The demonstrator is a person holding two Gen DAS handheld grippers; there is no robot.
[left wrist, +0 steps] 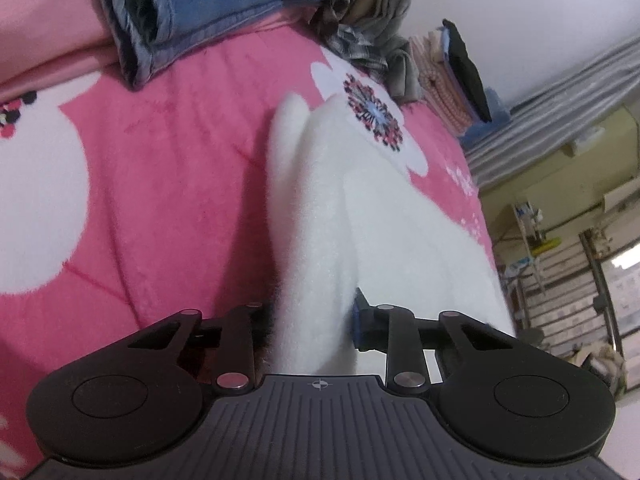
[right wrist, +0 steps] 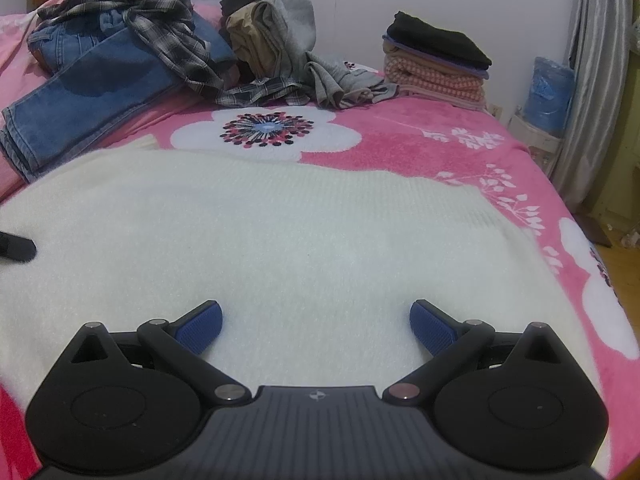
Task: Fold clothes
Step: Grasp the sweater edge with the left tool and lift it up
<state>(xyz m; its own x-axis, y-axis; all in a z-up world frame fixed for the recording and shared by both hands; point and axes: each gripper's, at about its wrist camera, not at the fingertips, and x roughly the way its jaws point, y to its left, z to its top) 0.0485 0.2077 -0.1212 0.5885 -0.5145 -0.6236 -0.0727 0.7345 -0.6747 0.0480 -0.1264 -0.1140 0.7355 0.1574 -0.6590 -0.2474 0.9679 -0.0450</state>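
On my left wrist camera, the left gripper (left wrist: 314, 316) is clamped on a raised fold of the white knit sweater (left wrist: 360, 216), with the fabric pinched between the two fingers and rising away from me in a soft ridge. Only the blue pad of the right-hand finger (left wrist: 362, 312) shows; the other finger is buried in the fuzz. The sweater lies on a pink blanket (left wrist: 168, 168) printed with big white flowers. Beyond it, at the top of the view, I see a pair of blue jeans (left wrist: 192, 4), a crumpled plaid shirt (left wrist: 352, 44) beside them, and a neat stack of folded clothes (left wrist: 452, 72) near the wall.

On my right wrist camera, the right gripper (right wrist: 316, 326) hangs just above the sweater (right wrist: 280, 232) with its jaws spread wide and nothing between them; both blue finger pads (right wrist: 200, 326) are in plain view. The sweater is spread flat across the near part of the blanket (right wrist: 420, 140), filling most of my view. A dark tip, probably part of the other gripper, pokes in at the left edge. Farther back, the jeans (right wrist: 100, 88) lie on the left, the plaid shirt (right wrist: 160, 28) draped over them, a heap of grey and tan garments (right wrist: 280, 48) sits in the middle, and the folded stack (right wrist: 436, 64), topped by something black, stands on the right.
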